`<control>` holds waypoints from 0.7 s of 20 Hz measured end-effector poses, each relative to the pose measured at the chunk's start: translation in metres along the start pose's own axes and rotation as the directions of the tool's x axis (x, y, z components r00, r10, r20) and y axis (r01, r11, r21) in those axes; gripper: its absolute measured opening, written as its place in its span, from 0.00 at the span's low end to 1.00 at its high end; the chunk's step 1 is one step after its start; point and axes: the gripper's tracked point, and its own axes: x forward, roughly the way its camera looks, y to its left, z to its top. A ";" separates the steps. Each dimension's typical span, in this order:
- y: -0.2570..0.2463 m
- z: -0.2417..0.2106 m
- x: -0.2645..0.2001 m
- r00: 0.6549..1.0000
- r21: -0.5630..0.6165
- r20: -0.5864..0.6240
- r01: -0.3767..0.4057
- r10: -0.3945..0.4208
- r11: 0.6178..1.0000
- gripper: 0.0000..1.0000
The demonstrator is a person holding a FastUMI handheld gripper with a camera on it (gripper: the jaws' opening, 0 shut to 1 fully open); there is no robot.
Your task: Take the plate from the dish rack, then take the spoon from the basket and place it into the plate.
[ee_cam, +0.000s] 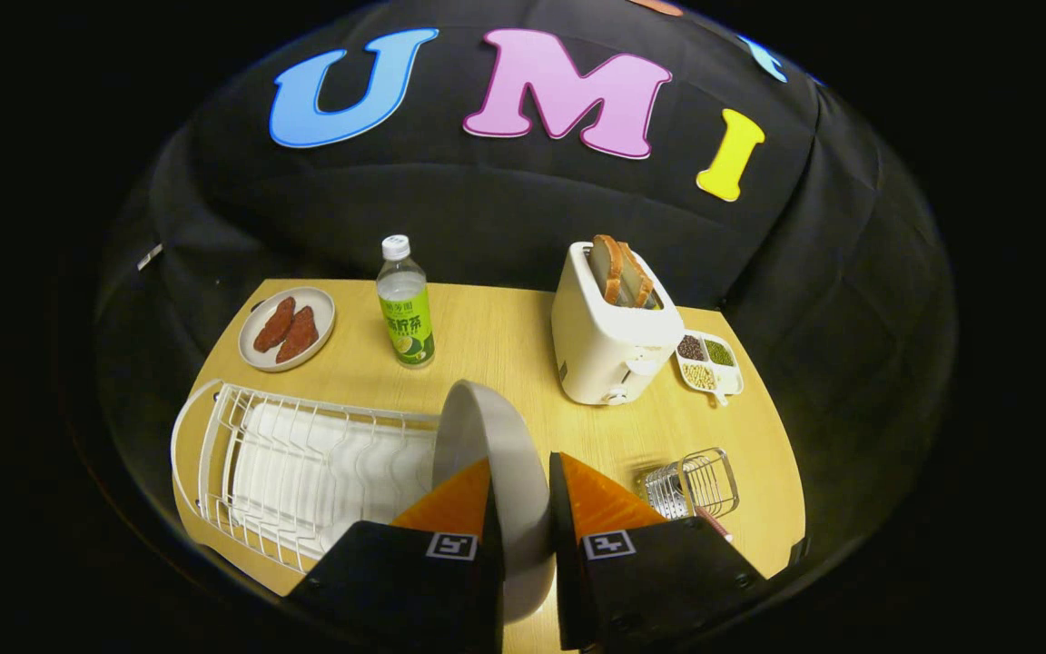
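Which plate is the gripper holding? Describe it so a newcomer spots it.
On the table, right of the dish rack, a plate stands on edge, pinched between the gripper fingers. Unlike the flat plate by the bottle, it holds no food.

Plate (487, 445) edge-up between fingers (459, 504) — dish rack (296, 468) left, basket (691, 486) right.
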 end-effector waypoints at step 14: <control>-0.052 -0.031 -0.061 0.967 0.088 0.045 -0.254 0.251 0.963 0.22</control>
